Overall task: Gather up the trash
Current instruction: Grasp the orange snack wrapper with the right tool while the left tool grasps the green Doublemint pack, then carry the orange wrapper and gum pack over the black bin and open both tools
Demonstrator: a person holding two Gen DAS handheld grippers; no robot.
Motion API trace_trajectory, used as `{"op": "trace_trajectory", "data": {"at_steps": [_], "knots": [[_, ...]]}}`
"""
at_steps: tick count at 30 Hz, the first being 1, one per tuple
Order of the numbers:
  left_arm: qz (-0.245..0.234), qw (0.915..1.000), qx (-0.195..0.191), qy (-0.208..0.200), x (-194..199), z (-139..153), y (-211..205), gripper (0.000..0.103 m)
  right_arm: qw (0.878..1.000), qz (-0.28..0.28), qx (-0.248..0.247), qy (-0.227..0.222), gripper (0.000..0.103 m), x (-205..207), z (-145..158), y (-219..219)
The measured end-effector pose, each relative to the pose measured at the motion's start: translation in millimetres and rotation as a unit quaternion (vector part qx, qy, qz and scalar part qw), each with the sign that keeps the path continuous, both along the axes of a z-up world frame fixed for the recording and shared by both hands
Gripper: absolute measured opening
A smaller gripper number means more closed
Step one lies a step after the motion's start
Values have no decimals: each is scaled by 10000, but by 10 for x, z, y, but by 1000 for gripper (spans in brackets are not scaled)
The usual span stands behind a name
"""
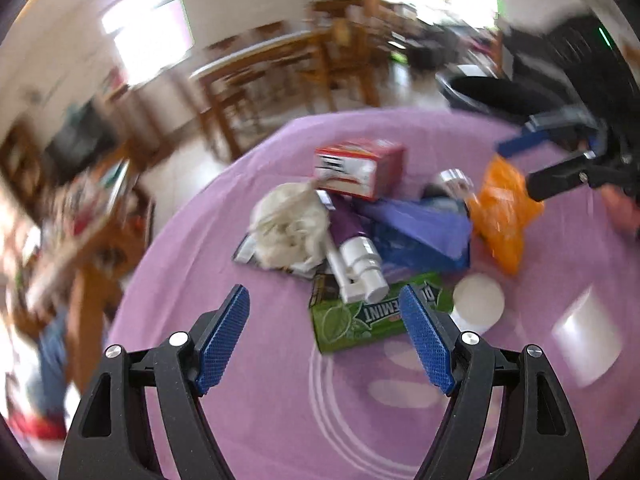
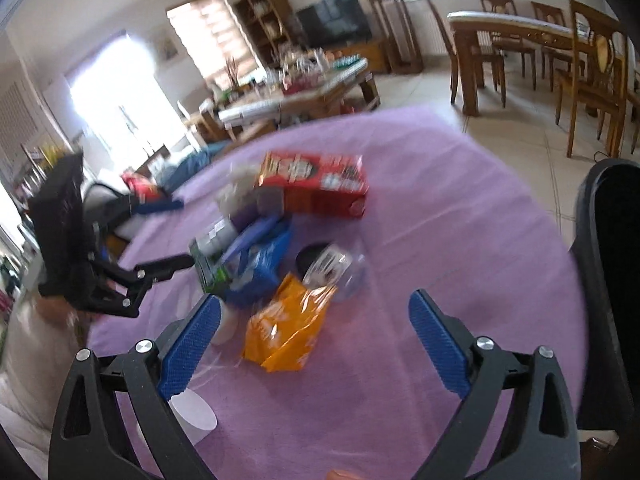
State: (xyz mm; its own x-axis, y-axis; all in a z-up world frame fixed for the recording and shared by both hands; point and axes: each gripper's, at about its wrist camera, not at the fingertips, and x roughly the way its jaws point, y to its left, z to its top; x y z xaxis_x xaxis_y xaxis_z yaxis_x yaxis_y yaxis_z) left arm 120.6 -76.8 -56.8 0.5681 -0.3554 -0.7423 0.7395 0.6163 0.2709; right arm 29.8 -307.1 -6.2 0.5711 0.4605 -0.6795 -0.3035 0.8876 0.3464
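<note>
A pile of trash lies on a purple tablecloth point(image 1: 248, 400). It holds a red carton point(image 1: 360, 166), a crumpled whitish wad point(image 1: 288, 226), a purple and white pump bottle point(image 1: 354, 256), a green mint box point(image 1: 360, 320), a blue bag point(image 1: 416, 236), an orange bag point(image 1: 504, 216) and a white cup point(image 1: 478, 300). My left gripper point(image 1: 324, 300) is open and empty, just short of the mint box. My right gripper point(image 2: 316, 306) is open and empty above the orange bag point(image 2: 286, 330). The red carton point(image 2: 316, 184) lies beyond. The right gripper also shows in the left wrist view point(image 1: 520, 164).
A black bin point(image 2: 608, 280) stands at the right edge of the table. A clear plastic cup point(image 2: 192, 412) lies near my right gripper's left finger. A crumpled clear bottle point(image 2: 340, 268) lies by the orange bag. Wooden dining chairs and tables stand on the tiled floor beyond.
</note>
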Motion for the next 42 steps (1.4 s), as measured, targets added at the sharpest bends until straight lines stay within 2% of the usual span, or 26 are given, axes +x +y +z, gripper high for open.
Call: {"op": "trace_trajectory", "data": {"at_steps": [2, 4, 5, 6, 7, 9, 11, 12, 15, 17, 19, 21, 23, 26, 31, 33, 37, 41, 42], "knots": [[-396, 9991, 92, -125, -55, -18, -60, 77, 9999, 78, -113, 102, 90, -16, -70, 115], [-720, 9974, 38, 54, -28, -16, -78, 77, 9996, 128, -213, 156, 66, -35, -105, 151], [-767, 9970, 10, 108, -6, -12, -38, 77, 9993, 127, -300, 201, 60, -39, -130, 190], [-840, 9963, -16, 193, 19, -4, -16, 77, 9990, 138, -347, 242, 48, -37, -144, 215], [-942, 9950, -47, 315, 28, -6, 11, 77, 9988, 172, -355, 282, 46, -43, -156, 231], [-1167, 9913, 20, 609, 20, -62, 33, 77, 9989, 185, -348, 270, 45, -45, -130, 263], [-1311, 9893, 287, 573, -50, -154, -3, 76, 9993, 183, -248, 209, 43, -81, -105, 233], [-1380, 9889, 181, 526, -84, -131, 22, 76, 9995, 178, -191, 186, 42, -100, -98, 222], [-1434, 9850, 33, 964, -62, -174, 75, 75, 9998, 126, -60, 148, 40, -126, -94, 218], [-1433, 9822, -77, 1212, -52, -196, 101, 60, 9999, 72, 27, 125, 40, -146, -94, 187], [-1429, 9810, -101, 1309, -85, -218, 107, 53, 9999, 41, 126, 102, 40, -156, -87, 151], [-1289, 9829, -135, 1304, -103, -217, 170, 49, 9998, 28, 182, 110, 40, -153, -86, 152], [-1086, 9854, -218, 1291, -85, -215, 197, 35, 9997, 6, 241, 95, 40, -148, -78, 136], [-694, 9883, -389, 1301, -117, -198, 218, 32, 9995, 11, 323, 56, 40, -128, -57, 132], [-77, 9931, -378, 1111, -298, -158, 305, 32, 9985, 10, 553, -44, 40, -164, -38, 71], [94, 9926, -602, 1055, -455, -85, 392, 32, 9981, 26, 608, -87, 40, -182, -18, 98], [353, 9862, -1273, 1003, -706, 126, 528, 31, 9980, 59, 579, -261, 40, -259, 40, 81], [666, 9741, -1940, 947, -729, 363, 479, 32, 9968, -80, 655, -448, 40, -339, 184, -46], [744, 9690, -2152, 956, -709, 439, 434, 32, 9961, -157, 693, -532, 40, -357, 253, -108]]}}
